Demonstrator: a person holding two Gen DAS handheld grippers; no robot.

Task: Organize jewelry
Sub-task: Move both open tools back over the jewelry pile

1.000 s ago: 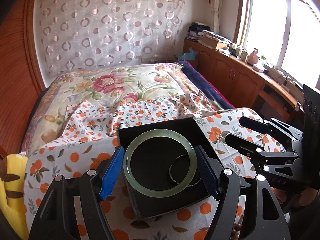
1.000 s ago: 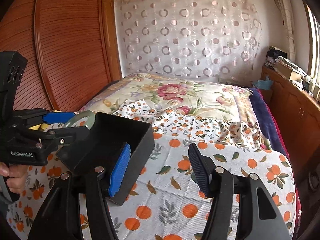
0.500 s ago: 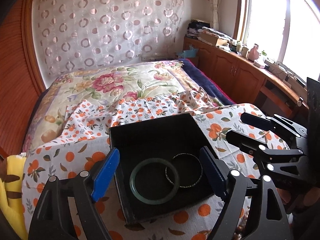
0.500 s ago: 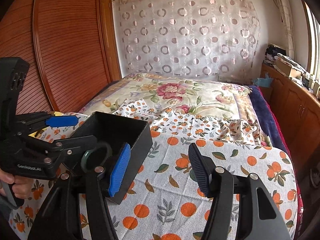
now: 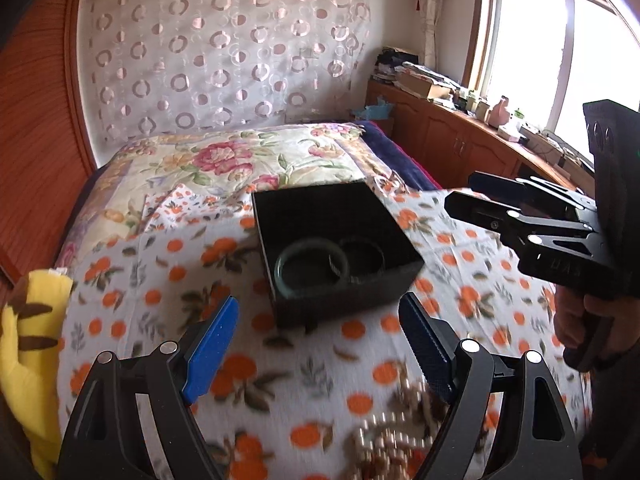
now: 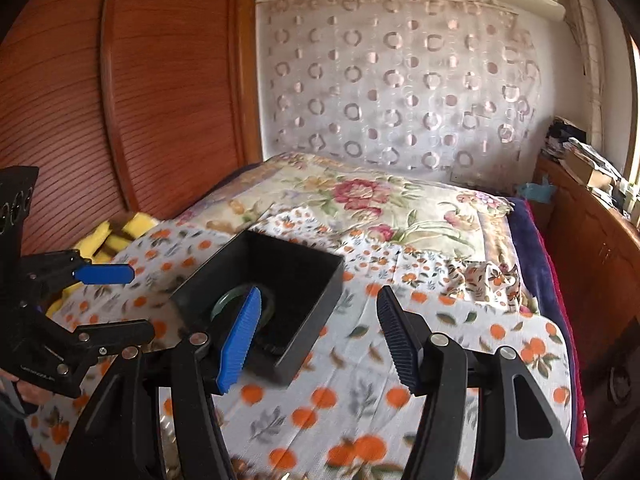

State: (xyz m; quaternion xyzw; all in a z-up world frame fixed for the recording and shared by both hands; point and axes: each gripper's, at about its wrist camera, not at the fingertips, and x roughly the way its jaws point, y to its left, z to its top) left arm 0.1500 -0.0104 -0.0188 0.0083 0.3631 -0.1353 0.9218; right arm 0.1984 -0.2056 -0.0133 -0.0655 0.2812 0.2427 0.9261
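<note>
Seen from the left wrist, the left gripper [image 5: 318, 334] hangs above the orange-print cloth [image 5: 160, 280] with its blue pads spread wide and nothing between them; it grips nothing. Just beyond its fingertips sits the black box [image 5: 340, 240], open at the top, resting on the cloth. Inside it lie two rings side by side and flat on the bottom: the green bangle [image 5: 310, 266] on the left and a thinner dark bracelet [image 5: 362, 256] on the right, the two overlapping slightly where they meet. At the bottom edge, between the gripper's arms, a blurred heap of pale beads [image 5: 394, 438] lies on the cloth. The right gripper [image 5: 464, 196] reaches in from the right, a hand [image 5: 588, 324] on its handle, held above the cloth and apart from the box. A yellow plush toy [image 5: 28, 344] lies at the left edge.

From the right wrist, the right gripper [image 6: 316, 330] also stands unclenched, its pads apart over bare cloth [image 6: 360, 380], with nothing in the gap. The black box [image 6: 304, 280] lies to the left of that gap, partly behind the left pad, and a curve of the green bangle [image 6: 230, 296] shows inside it. The left gripper [image 6: 116, 298] is at the far left, its jaws apart and empty, near the box but not touching it.
</note>
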